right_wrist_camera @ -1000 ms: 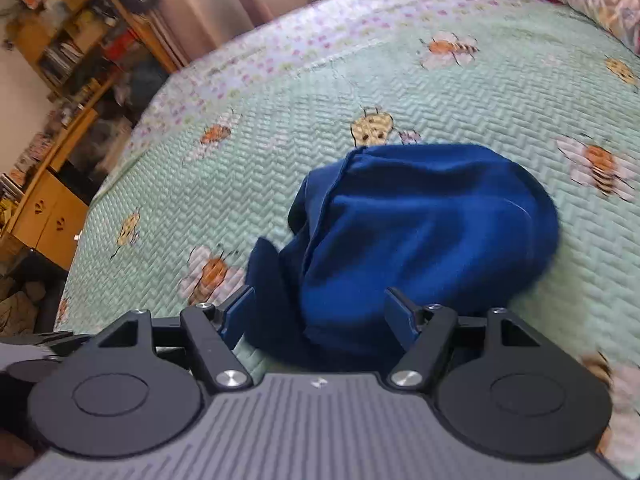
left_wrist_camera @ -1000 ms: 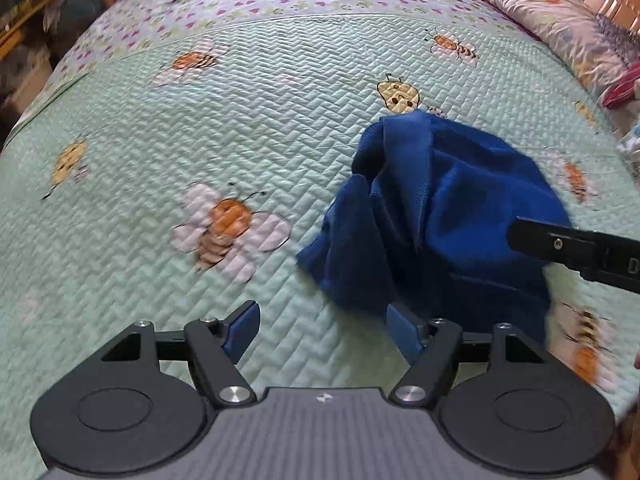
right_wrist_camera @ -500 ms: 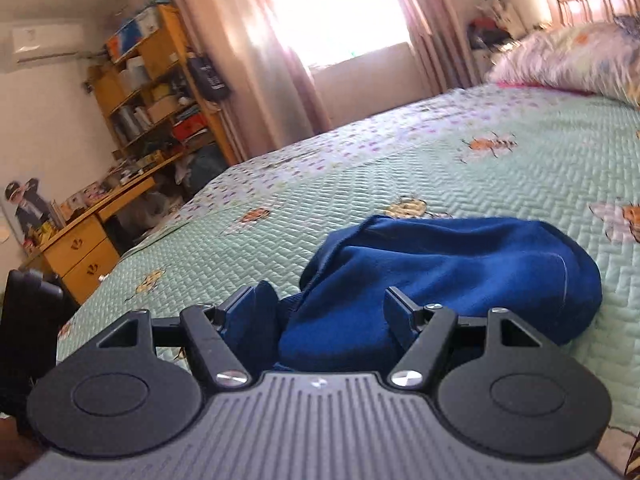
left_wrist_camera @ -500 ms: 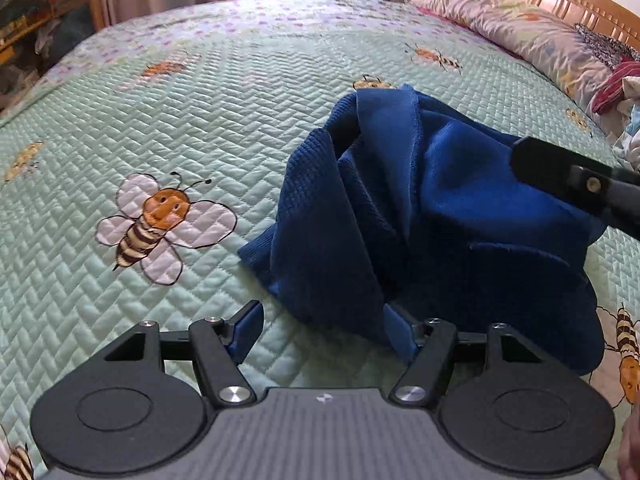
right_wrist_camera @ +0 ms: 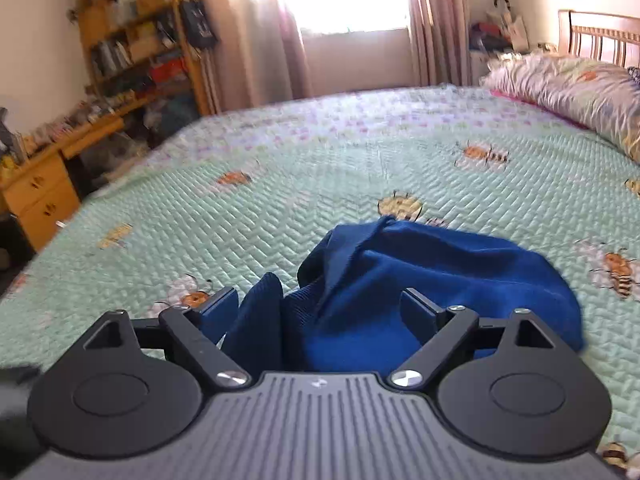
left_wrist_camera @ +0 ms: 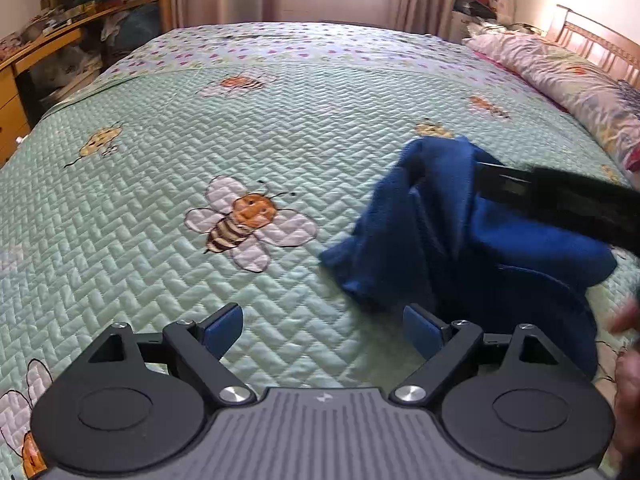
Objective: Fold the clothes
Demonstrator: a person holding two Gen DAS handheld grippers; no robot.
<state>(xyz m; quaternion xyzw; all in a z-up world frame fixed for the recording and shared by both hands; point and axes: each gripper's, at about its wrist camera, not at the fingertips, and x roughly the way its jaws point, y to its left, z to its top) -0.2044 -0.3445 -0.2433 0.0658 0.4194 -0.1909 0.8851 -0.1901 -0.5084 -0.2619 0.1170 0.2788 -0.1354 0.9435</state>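
Now our crumpled dark-blue fleece garment bunches between our right gripper's opening jaws, unpinched; our left gripper, also opening, spans bare quilt just left of it.

Black tongs, blue pads, silver screws, ribbed grey housing

Right hand-held gripper blurred, cut off; hides blue garment partly.
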